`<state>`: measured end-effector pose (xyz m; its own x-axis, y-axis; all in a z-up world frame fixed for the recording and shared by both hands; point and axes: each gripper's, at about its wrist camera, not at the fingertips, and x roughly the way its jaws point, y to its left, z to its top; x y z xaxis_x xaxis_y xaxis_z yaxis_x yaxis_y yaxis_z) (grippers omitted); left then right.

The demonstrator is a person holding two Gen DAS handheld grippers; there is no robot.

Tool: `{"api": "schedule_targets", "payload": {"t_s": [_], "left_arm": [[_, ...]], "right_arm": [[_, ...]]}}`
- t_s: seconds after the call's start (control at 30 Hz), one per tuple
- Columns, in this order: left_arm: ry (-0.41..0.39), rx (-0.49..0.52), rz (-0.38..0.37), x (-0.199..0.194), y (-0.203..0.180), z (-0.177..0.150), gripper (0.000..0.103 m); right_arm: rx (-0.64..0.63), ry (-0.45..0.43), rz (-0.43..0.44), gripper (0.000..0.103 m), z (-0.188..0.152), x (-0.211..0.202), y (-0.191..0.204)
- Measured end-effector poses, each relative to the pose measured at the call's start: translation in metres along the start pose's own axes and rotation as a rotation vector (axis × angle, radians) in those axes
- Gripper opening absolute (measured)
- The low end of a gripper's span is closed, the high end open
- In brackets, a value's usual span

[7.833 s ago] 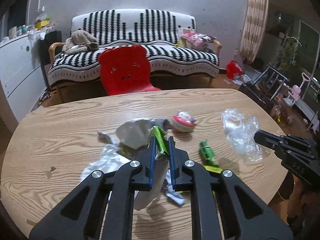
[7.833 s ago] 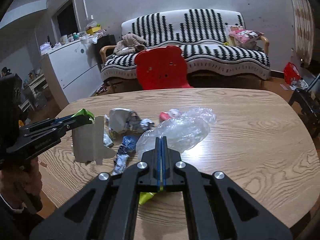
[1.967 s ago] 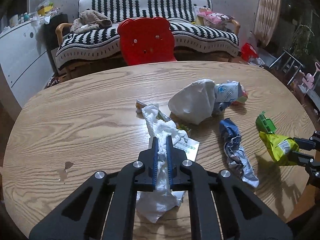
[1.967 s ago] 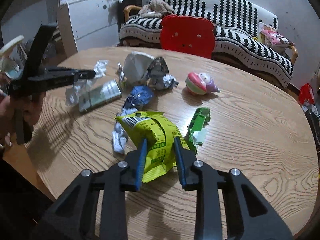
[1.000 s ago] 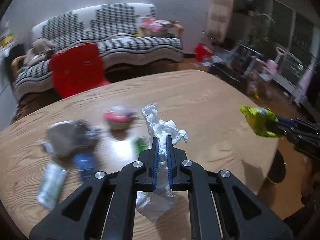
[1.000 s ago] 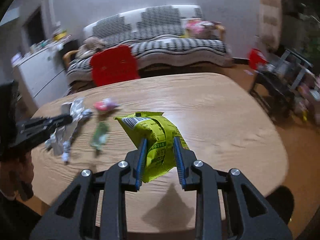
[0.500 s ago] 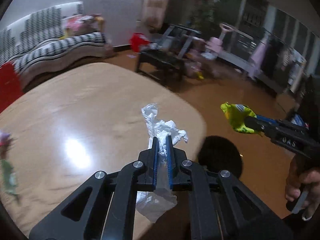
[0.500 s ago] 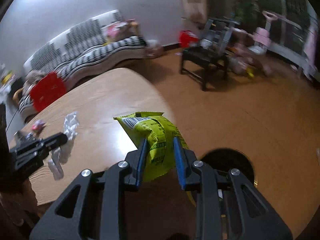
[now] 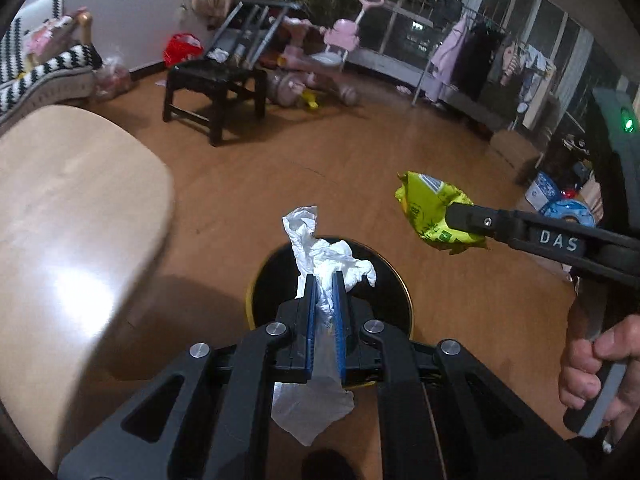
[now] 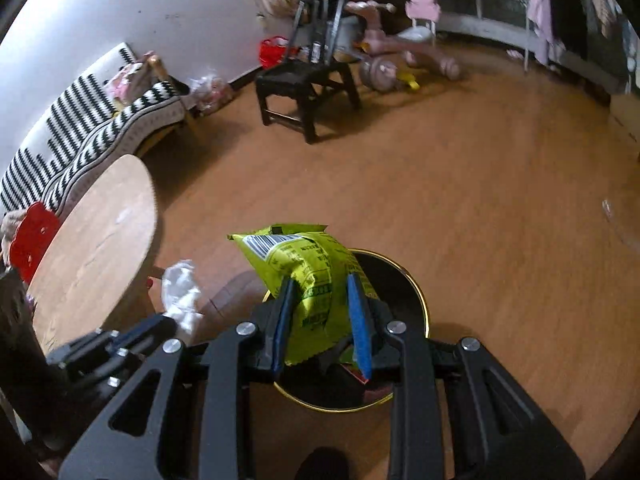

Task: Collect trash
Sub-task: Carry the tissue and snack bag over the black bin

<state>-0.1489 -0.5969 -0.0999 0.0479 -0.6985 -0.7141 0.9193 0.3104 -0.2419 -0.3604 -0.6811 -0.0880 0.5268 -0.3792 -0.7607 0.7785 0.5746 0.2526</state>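
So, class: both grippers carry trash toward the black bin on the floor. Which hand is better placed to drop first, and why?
Probably the left. Its gripper holds the white tissue in line with the bin. The right gripper carries the yellow snack bag off to one side.

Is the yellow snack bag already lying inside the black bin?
No, the yellow snack bag is clamped between the right gripper's fingers, up above the black bin.

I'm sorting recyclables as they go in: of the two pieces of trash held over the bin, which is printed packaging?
The crinkled yellow-green snack bag in the right gripper carries a barcode and text; the left gripper pinches plain crumpled white tissue above the black gold-rimmed bin.
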Motion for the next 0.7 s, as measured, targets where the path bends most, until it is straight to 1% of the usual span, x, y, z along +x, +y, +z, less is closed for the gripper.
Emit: {"api": "schedule_targets", "payload": {"t_s": [0.13,0.3,0.5,0.7], "left_arm": [[0.041,-0.016,-0.016,0.036,-0.006,-0.001,0.007],[0.077,-0.042,-0.023,0.063,-0.006,0.0,0.007],[0.088,-0.054,-0.026,0.074,-0.001,0.003,0.007],[0.093,-0.056,-0.024,0.075,0.002,0.002,0.007]], "right_arm": [[0.018,0.04,-0.024,0.028,0.004,0.021,-0.007],[0.025,0.084,-0.037,0.028,0.004,0.04,-0.008],[0.023,0.095,-0.041,0.028,0.004,0.047,-0.003],[0.026,0.093,-0.04,0.028,0.002,0.043,-0.005]]}}
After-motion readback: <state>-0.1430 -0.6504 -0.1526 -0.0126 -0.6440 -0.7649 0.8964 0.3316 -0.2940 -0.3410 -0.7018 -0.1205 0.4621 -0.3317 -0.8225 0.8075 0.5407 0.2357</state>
